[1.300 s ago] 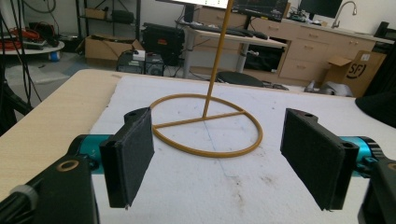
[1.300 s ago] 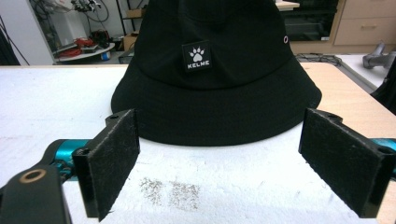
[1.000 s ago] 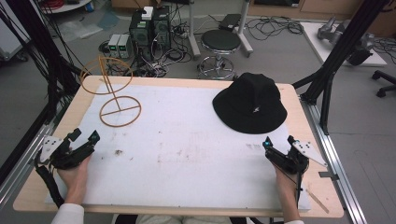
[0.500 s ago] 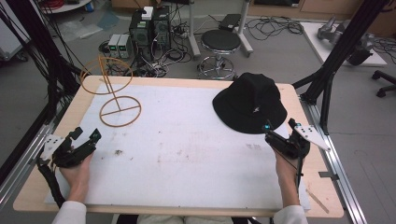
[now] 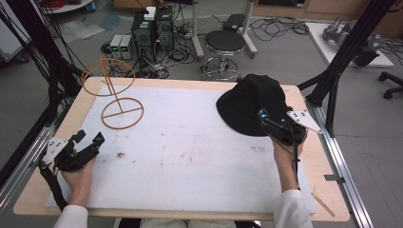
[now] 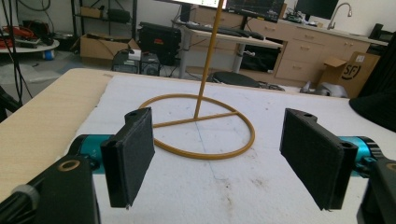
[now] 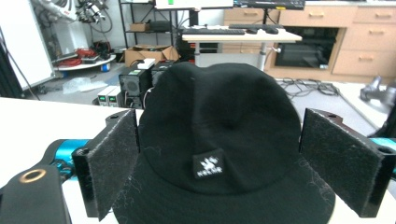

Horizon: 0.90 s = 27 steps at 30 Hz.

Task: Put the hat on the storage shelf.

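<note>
High view, worktop (image 5: 190, 190): we see a wooden table covered by a white sheet, stained near its middle.
High view, bucket hat (image 5: 247, 102): we find the black hat lying crown-up near the far right corner.
High view, wire hat stand (image 5: 116, 95): we see the yellow-brown stand upright near the far left corner, a ring base on the sheet and a second ring atop its stem.
High view, left gripper (image 5: 88, 141): we see it held low near the left edge, jaws spread, nothing between them.
High view, right gripper (image 5: 263, 118): we see it over the hat's near right brim, pointing at the crown.
Left gripper view, left gripper (image 6: 217, 154): we look between its two black pads, wide apart and empty, toward the stand's ring base (image 6: 201, 126) and stem; the hat's edge (image 6: 376, 105) shows at right.
Right gripper view, right gripper (image 7: 219, 165): we see its pads released and flanking the hat (image 7: 219, 126); whether they touch the brim we cannot tell. A small white logo patch (image 7: 208, 166) faces us.
</note>
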Each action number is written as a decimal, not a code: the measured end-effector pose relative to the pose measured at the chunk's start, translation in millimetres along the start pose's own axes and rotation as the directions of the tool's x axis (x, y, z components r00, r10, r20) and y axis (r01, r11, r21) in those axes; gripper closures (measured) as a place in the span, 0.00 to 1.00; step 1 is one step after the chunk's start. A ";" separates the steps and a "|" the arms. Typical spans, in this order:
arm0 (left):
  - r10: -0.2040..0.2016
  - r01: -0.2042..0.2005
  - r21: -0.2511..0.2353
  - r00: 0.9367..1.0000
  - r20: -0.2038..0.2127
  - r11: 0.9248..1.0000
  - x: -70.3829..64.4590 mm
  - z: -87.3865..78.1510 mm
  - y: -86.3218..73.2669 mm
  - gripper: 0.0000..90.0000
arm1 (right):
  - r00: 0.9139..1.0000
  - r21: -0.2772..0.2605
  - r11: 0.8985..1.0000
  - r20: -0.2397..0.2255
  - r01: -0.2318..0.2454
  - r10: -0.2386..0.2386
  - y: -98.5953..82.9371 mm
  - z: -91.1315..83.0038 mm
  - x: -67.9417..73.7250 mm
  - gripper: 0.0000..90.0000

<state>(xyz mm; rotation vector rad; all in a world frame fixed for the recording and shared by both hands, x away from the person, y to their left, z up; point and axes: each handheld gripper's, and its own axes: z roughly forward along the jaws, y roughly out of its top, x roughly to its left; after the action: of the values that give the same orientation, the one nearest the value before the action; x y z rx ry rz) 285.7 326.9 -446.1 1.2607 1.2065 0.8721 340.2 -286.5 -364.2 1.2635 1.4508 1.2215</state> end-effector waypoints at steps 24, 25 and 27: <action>-0.002 0.002 -0.001 1.000 -0.008 1.000 2.0 1.6 -0.7 0.29 | 0.999 0.027 1.000 0.052 0.008 -0.009 -9.6 54.3 14.2 0.13; -0.001 0.001 0.000 1.000 -0.007 1.000 1.9 1.5 -0.5 0.29 | 0.998 0.021 1.000 0.063 0.020 -0.022 -11.5 58.4 12.0 0.13; -0.002 0.002 -0.002 1.000 -0.007 1.000 1.6 1.6 -0.6 0.29 | 0.998 0.025 1.000 0.060 0.016 -0.018 -12.3 61.7 11.5 0.13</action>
<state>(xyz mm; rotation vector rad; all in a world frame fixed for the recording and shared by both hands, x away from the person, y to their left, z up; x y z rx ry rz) 287.4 328.0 -447.1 1.2557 1.2124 0.8762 396.5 -266.7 -387.1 1.2910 1.4344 1.1481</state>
